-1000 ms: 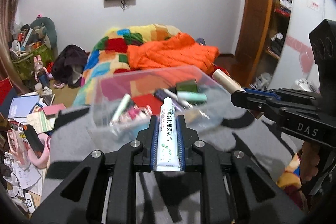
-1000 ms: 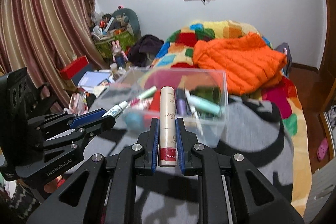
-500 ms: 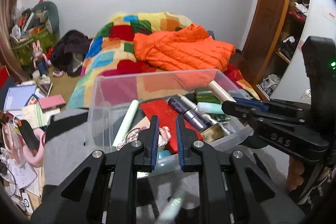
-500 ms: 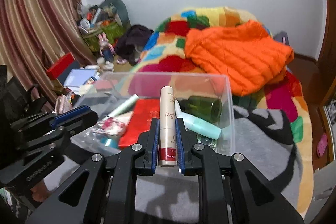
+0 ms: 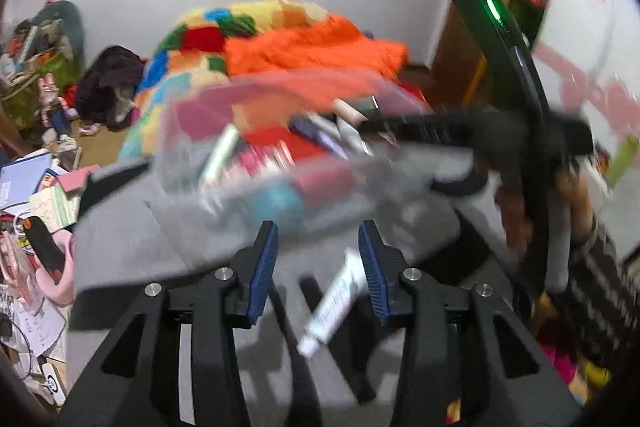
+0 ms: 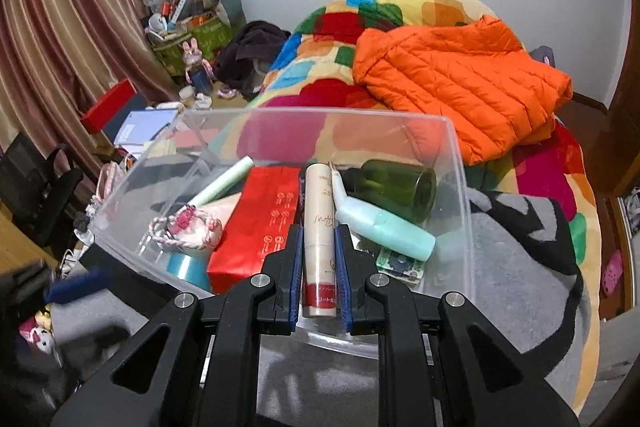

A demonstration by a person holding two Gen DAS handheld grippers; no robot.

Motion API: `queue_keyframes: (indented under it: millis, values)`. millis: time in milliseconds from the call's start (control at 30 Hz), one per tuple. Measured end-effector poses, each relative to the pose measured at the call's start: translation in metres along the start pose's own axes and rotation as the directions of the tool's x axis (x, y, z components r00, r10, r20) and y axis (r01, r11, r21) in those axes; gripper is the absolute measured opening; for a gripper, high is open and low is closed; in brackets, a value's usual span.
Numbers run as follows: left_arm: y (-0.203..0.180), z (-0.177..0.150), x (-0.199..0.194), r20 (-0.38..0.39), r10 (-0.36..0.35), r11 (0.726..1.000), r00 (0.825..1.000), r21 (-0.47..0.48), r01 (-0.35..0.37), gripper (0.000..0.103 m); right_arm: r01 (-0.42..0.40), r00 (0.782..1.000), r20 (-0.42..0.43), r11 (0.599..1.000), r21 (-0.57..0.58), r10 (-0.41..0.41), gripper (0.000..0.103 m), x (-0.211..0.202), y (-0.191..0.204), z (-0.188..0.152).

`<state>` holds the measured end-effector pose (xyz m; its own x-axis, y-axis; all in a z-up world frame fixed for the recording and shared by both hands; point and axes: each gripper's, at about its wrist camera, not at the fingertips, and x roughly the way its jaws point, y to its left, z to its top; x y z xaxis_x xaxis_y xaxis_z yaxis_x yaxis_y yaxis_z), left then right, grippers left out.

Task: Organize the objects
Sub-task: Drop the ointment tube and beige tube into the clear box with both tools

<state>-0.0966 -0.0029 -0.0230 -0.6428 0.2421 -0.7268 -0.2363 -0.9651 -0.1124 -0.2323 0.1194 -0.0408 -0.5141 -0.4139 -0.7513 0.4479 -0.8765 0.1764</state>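
1. Two grippers work over a grey blanket (image 6: 516,267) on the bed.
2. The right gripper (image 6: 319,267) has its fingers pinching a beige tube (image 6: 319,227), which pokes over the near wall of the clear box (image 6: 456,163).
3. Inside the box lie a red packet (image 6: 260,223), a green bottle (image 6: 396,187) and a mint tube (image 6: 384,227).
4. The left gripper (image 5: 318,271) has its fingers spread wide, holding nothing.
5. A white tube (image 5: 334,303) shows tilted between them, blurred, in front of the blanket and short of the box.
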Motion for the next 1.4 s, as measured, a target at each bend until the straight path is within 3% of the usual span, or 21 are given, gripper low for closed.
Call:
queue_keyframes:
  millis: [167, 267, 333, 400, 600, 833, 1133, 1400]
  values:
    - [-0.006, -0.022, 0.032, -0.137, -0.054, 0.998, 0.989, 0.022, 0.057, 0.041, -0.006, 1.0, -0.016, 1.0, 0.019, 0.006, 0.014, 0.001, -0.002, -0.002]
    - [-0.015, -0.03, 0.034, -0.112, -0.029, 0.997, 0.993, 0.065, 0.036, 0.041, -0.013, 1.0, -0.02, 1.0, 0.023, 0.013, 0.014, -0.004, -0.002, -0.003]
    - [-0.02, -0.033, 0.033, -0.096, -0.004, 0.996, 0.995, 0.09, 0.012, 0.022, -0.008, 1.0, -0.015, 1.0, 0.02, 0.008, 0.016, -0.008, -0.002, -0.004]
    - [-0.023, -0.036, 0.03, -0.087, 0.018, 0.995, 0.996, 0.096, -0.009, 0.016, -0.007, 1.0, -0.007, 1.0, 0.027, 0.008, 0.02, -0.013, -0.004, -0.005]
    - [-0.023, -0.025, 0.007, -0.01, 0.047, 0.995, 0.999, 0.09, -0.046, 0.016, -0.032, 0.999, 0.041, 0.998, 0.049, 0.03, 0.021, -0.033, -0.009, -0.009]
    - [-0.01, 0.02, -0.014, 0.084, 0.065, 0.997, 0.994, 0.036, -0.068, 0.016, -0.074, 0.992, 0.111, 0.995, 0.06, 0.067, 0.021, -0.062, -0.007, -0.013]
    - [0.011, 0.073, 0.014, 0.073, 0.059, 0.997, 0.996, -0.044, -0.055, 0.016, -0.092, 0.984, 0.155, 0.995, 0.035, 0.085, 0.021, -0.085, 0.001, -0.023]
    - [0.003, 0.066, 0.002, 0.106, 0.034, 0.998, 0.994, -0.048, -0.029, 0.016, -0.097, 0.983, 0.158, 0.995, 0.017, 0.093, 0.021, -0.089, 0.004, -0.03]
